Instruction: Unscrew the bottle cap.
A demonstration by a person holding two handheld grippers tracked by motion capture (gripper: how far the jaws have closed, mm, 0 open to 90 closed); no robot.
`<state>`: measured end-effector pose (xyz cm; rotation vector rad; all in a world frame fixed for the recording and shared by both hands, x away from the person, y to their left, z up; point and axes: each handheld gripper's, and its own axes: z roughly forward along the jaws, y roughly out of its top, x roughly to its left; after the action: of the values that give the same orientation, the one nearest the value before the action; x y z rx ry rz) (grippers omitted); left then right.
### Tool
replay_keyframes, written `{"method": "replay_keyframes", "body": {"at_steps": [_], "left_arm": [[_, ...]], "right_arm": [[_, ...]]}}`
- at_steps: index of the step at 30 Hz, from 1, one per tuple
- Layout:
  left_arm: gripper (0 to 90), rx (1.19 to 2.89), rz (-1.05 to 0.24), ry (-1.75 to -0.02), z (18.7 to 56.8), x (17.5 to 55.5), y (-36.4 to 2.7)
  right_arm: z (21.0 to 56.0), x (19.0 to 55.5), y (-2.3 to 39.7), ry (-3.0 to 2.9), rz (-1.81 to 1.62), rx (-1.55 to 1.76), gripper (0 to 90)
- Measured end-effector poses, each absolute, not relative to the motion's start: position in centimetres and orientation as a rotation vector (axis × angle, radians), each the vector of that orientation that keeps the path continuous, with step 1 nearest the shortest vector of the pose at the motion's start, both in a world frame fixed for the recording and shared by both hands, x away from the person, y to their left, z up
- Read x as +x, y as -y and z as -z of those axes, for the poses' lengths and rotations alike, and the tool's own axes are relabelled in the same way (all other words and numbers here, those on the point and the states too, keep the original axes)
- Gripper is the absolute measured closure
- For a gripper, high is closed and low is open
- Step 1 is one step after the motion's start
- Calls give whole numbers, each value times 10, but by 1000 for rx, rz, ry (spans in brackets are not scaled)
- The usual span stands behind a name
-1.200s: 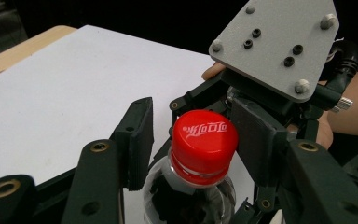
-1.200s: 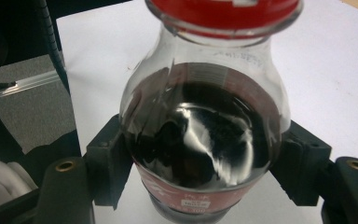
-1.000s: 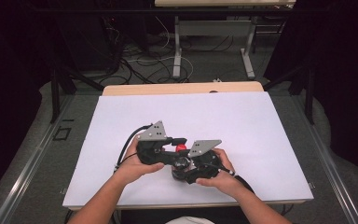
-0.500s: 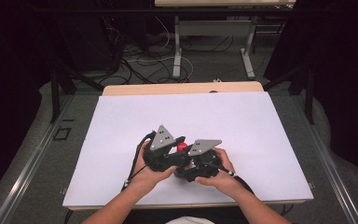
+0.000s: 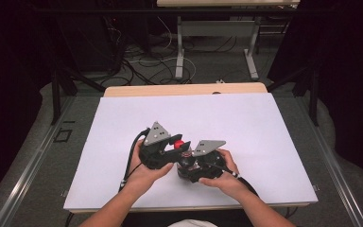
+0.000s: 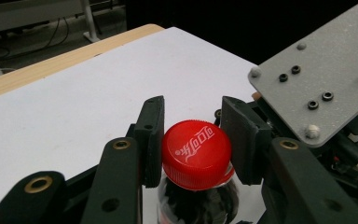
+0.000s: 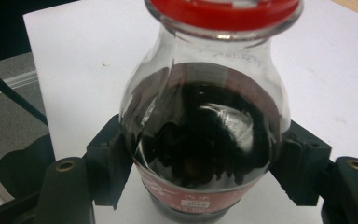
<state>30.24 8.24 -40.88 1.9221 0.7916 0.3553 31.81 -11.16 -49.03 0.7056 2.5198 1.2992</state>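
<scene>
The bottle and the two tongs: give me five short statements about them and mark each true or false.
1. The left tongs clamp the red cap. True.
2. The right tongs grip the bottle around its body. True.
3. The bottle holds a clear liquid. False: it is dark.
4. The bottle lies on its side. False: it stands upright.
5. The white table carries a second bottle. False: just one.

Glossy red plastic cap (image 6: 196,154), clear shiny bottle (image 7: 205,135), matt white tabletop (image 5: 236,118).
</scene>
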Motion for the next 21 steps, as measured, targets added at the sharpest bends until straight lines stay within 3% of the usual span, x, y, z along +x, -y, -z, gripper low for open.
{"method": "replay_keyframes", "body": {"at_steps": [21], "left_arm": [[617, 1857, -358, -1031, 431, 335, -137]], "right_arm": [[490, 327, 122, -2472, -1279, 778, 299]]}}
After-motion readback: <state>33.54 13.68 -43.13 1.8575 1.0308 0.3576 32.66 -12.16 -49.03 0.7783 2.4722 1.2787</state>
